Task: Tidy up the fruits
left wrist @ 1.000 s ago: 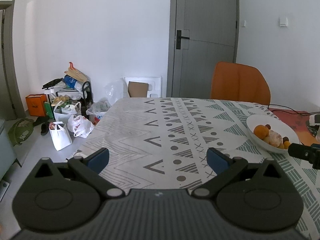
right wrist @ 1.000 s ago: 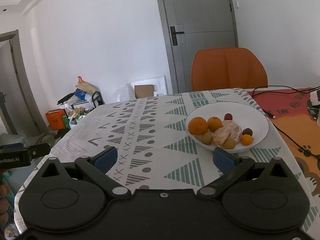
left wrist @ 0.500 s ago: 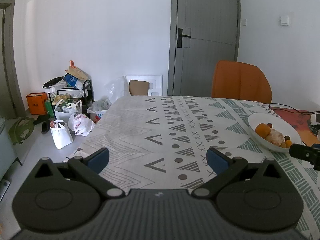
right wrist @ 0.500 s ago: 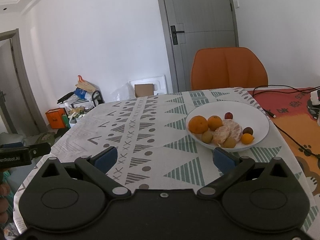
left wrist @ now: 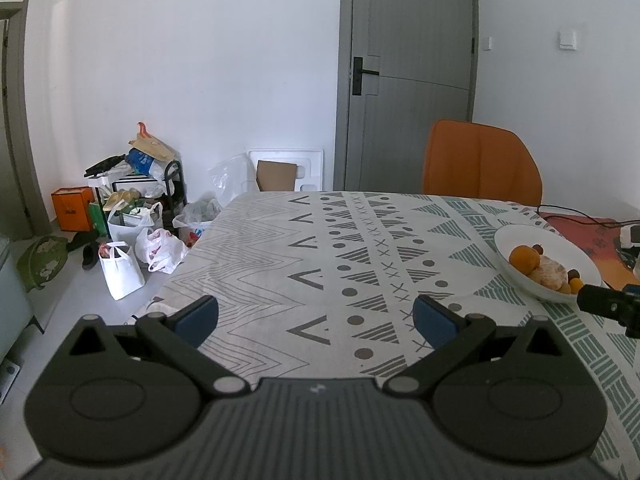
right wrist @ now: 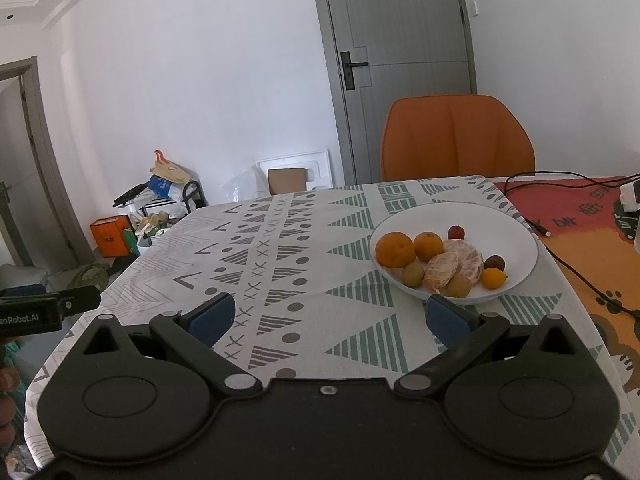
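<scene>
A white bowl [right wrist: 516, 232] sits on the patterned tablecloth at the right side of the table. It holds two oranges [right wrist: 395, 249], a peeled citrus [right wrist: 460, 262], small brown and red fruits and a small yellow-orange fruit [right wrist: 493, 278]. My right gripper [right wrist: 329, 316] is open above the cloth, its right pad just short of the bowl's near rim. My left gripper [left wrist: 316, 315] is open over the table's left half with nothing between its fingers. In the left wrist view the bowl [left wrist: 576, 254] lies far right, with the right gripper's tip in front of it.
An orange chair [right wrist: 456, 140] stands behind the table by a grey door [right wrist: 396, 68]. Black cables [right wrist: 568, 256] run over an orange mat [right wrist: 592, 232] right of the bowl. Bags and boxes [left wrist: 132, 216] clutter the floor at the left.
The left gripper's view has drifted a little, so the bowl sits slightly further right in it. The right gripper has barely moved. Both stay open.
</scene>
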Available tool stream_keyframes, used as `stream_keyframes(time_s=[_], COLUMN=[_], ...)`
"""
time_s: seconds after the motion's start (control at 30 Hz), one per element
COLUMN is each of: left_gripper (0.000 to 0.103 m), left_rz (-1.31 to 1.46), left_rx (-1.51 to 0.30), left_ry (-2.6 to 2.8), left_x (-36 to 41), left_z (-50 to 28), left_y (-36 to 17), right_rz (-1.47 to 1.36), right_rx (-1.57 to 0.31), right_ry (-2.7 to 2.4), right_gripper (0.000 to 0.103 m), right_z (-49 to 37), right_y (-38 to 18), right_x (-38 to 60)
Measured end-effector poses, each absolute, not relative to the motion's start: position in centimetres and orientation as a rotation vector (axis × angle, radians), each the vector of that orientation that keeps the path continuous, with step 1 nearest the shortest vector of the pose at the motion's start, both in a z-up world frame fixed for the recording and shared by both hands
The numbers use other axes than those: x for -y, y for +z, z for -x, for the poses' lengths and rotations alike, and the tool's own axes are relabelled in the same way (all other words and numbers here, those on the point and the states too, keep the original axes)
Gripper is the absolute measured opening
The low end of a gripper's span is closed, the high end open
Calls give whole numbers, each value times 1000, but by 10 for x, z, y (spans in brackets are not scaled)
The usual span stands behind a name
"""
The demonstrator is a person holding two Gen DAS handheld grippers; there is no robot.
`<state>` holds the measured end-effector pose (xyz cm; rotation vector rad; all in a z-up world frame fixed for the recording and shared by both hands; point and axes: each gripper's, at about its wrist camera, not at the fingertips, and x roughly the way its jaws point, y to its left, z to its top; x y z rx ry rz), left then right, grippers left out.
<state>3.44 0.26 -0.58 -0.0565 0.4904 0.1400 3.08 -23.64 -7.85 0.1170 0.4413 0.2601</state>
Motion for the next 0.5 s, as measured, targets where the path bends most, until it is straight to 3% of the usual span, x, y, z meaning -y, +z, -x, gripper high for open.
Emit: stream_keyframes(time_s=[0.5], left_gripper=[103], left_rz=[62], left_rx=[-496], left_ry=[139], left_x=[-2], left_z=[-35], left_y=[-9], right_rz=[-111], right_rx=[-450], right_ry=[260], right_gripper=[103], right_z=[-31], right_y=[-82], right_x=[235])
